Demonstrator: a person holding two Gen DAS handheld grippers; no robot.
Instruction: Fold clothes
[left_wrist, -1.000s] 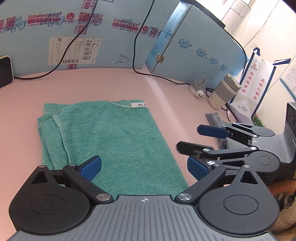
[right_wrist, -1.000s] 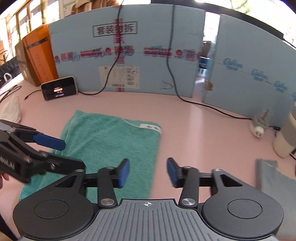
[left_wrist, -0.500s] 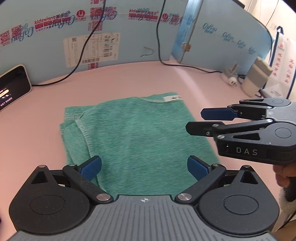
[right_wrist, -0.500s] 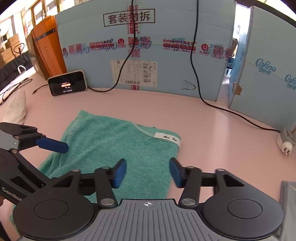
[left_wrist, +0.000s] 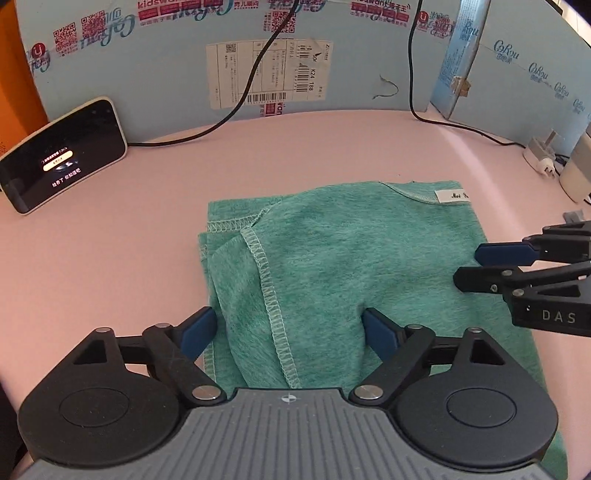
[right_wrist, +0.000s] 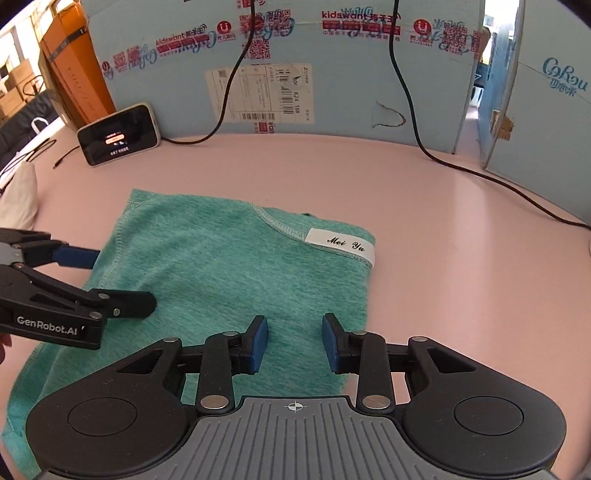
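Green folded cloth (left_wrist: 351, 266) lies on pink table (left_wrist: 110, 266), bare margins all round.

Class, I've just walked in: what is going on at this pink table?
A person is folding a green garment lying flat, already partly folded, on the pink table. The left gripper straddles a raised fold near its left edge; the right gripper is over the cloth nearer the label. Both jaws have been closing, neither pinching yet.
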